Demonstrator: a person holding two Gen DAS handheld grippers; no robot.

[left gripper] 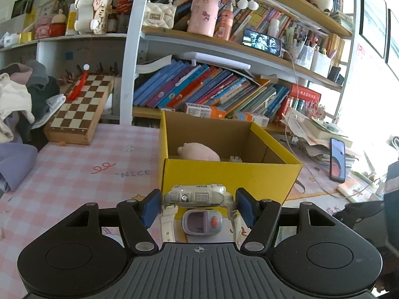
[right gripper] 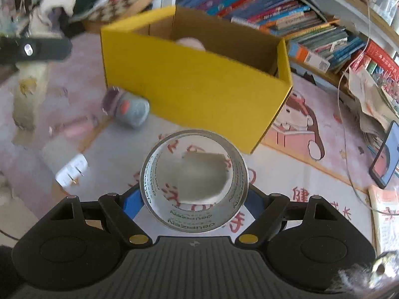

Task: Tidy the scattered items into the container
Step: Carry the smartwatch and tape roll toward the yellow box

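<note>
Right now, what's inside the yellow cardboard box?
Inside the yellow cardboard box lie a soft pink plush toy and a small white object; the front wall hides the floor's near part.

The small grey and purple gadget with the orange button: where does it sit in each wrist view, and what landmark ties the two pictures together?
Left wrist view: the grey and purple gadget lies low in the centre, on the tablecloth under the white watch held in the left gripper.
Right wrist view: it is left of centre and blurred, by the box's near left corner.
Shared landmark: the yellow box, just behind it.
</note>
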